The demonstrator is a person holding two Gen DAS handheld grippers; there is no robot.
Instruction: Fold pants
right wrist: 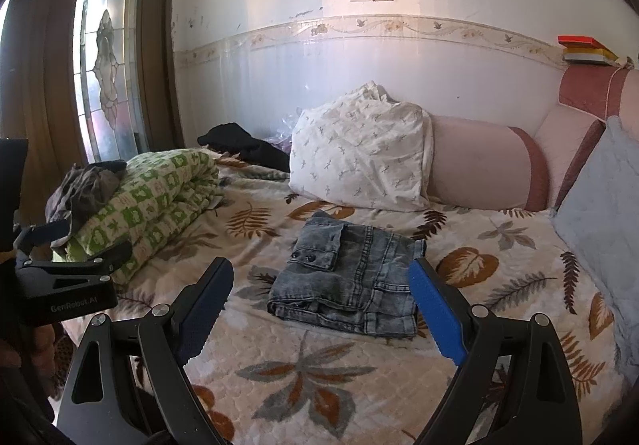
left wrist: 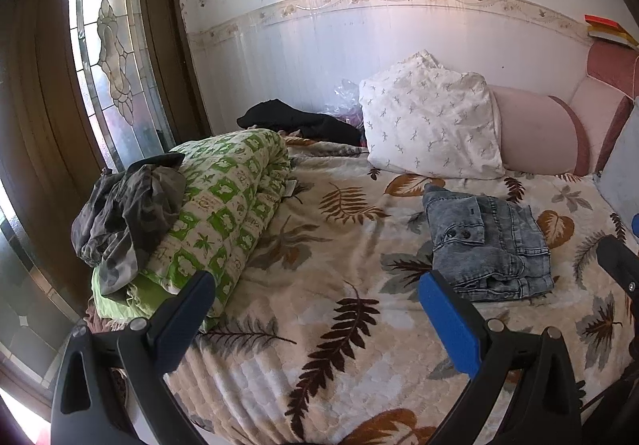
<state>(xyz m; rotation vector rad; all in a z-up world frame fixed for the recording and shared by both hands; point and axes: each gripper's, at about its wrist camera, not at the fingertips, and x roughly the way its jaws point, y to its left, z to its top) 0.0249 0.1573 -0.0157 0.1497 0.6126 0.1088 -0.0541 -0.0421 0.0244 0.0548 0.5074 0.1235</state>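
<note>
Right wrist view: at far left the left gripper point(right wrist: 116, 251) shows side-on, its black body printed "GenRobot.AI". No other writing is legible. Next comes a crumpled grey camouflage garment point(left wrist: 127, 217) heaped on a rolled green-and-white patterned quilt point(left wrist: 223, 205), soft and thick. A black cloth point(right wrist: 247, 145) lies behind by the wall. The folded pants point(right wrist: 351, 285), acid-washed grey denim with a two-snap pocket flap, lie in a squarish stack on the plush leaf-print blanket point(right wrist: 303, 365), in front of a rumpled white sprig-print pillow point(right wrist: 359, 153). The right gripper point(right wrist: 319, 297) hangs apart from them, blue-padded jaws spread wide and empty. The left gripper's jaws are likewise wide, holding nothing. A pale blue quilted cushion point(right wrist: 599, 205) leans at right.
</note>
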